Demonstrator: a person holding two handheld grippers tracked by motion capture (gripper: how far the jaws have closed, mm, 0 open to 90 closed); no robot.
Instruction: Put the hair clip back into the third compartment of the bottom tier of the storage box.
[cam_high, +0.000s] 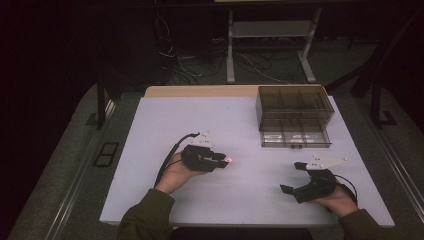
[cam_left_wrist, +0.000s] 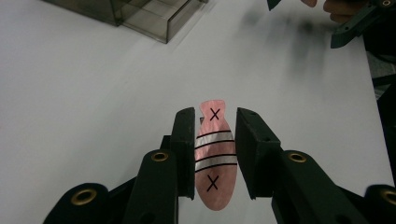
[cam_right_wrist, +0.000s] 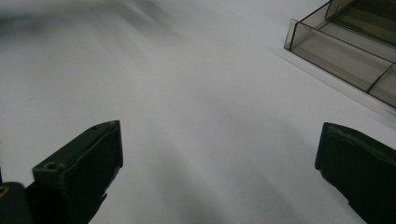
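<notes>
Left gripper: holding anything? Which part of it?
Yes. The left gripper is shut on a pink fish-shaped lure, jaws pressing its two sides at the striped middle band; head and tail ends stick out. The right gripper is open, holding nothing.

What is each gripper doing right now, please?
Left gripper: shut on the pink fish-shaped piece.
Right gripper: open, holding nothing.

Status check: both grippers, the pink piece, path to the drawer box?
Left gripper shut on pink fish-shaped flat piece, clear of table. Right gripper open, empty. Smoked clear plastic drawer box ahead, bottom drawer out; white tabletop between is bare.
</notes>
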